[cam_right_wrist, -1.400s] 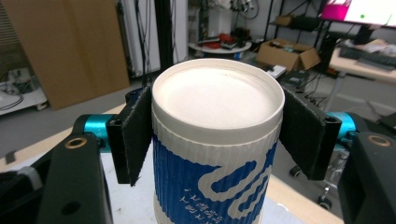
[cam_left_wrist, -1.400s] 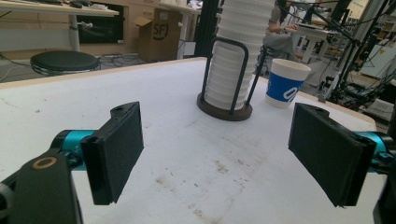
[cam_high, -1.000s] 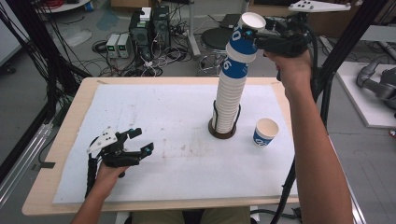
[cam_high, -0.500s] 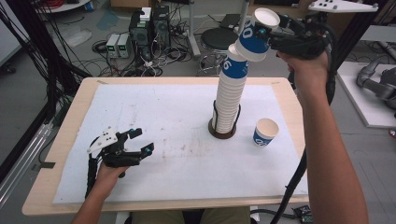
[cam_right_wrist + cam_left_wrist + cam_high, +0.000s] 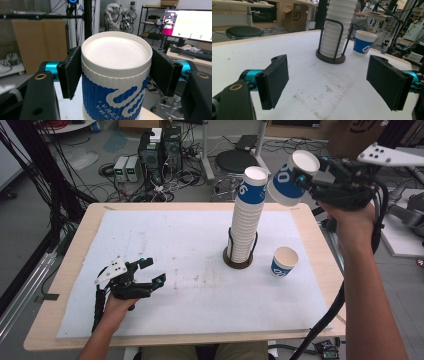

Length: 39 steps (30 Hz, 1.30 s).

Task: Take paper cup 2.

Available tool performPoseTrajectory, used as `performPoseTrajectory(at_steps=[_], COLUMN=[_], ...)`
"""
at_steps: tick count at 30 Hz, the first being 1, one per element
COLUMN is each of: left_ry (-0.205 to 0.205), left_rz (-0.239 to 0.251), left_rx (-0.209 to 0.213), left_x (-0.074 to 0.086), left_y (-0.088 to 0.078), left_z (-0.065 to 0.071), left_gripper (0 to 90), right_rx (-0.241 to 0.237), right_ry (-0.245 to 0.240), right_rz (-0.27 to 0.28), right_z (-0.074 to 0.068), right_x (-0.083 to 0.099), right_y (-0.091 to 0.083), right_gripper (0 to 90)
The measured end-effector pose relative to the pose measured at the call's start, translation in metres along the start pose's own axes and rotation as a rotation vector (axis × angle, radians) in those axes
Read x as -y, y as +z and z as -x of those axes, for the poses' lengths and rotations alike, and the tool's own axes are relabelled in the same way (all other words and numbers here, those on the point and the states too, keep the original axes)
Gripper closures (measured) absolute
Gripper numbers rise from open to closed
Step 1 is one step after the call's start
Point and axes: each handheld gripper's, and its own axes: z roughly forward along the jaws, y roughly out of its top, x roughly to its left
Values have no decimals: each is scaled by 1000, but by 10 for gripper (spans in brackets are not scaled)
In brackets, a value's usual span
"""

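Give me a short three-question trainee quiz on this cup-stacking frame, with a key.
1. True or false: the right tool holds a blue-and-white paper cup clear of the cup stack.
2. Which describes the left tool? A) shut on a cup B) open, nothing between its pads C) gripping the stack holder
3. How many single cups stand upright on the white mat beside the stack?

Key: 1 true. 2 B. 3 one, the loose cup, apart from the stack holder.
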Motion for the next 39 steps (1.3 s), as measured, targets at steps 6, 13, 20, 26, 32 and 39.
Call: performPoseTrajectory(at_steps=[6, 13, 20, 26, 32, 39], left_ry=[2, 12, 19, 36, 39, 40], left_rz=[3, 18, 9, -4, 4, 14], left_rx=[13, 15, 27, 33, 34, 40], left_x=[0, 0, 1, 2, 2, 1], left_y=[1, 2, 5, 6, 5, 3], left_z=[1, 3, 6, 7, 7, 8], left_gripper=[178, 158, 157, 158, 158, 158], right_rx=[-29, -102, -144, -179, -203, -230], right_ry=[17, 4, 28, 28, 24, 19], right_rz=[-21, -49, -91, -121, -142, -157], right_z=[-7, -18, -25, -30, -37, -43], right_x=[27, 67, 109, 131, 143, 155], right_y=[-12, -13, -5, 4, 11, 22], right_gripper=[309, 308, 309, 309, 309, 308])
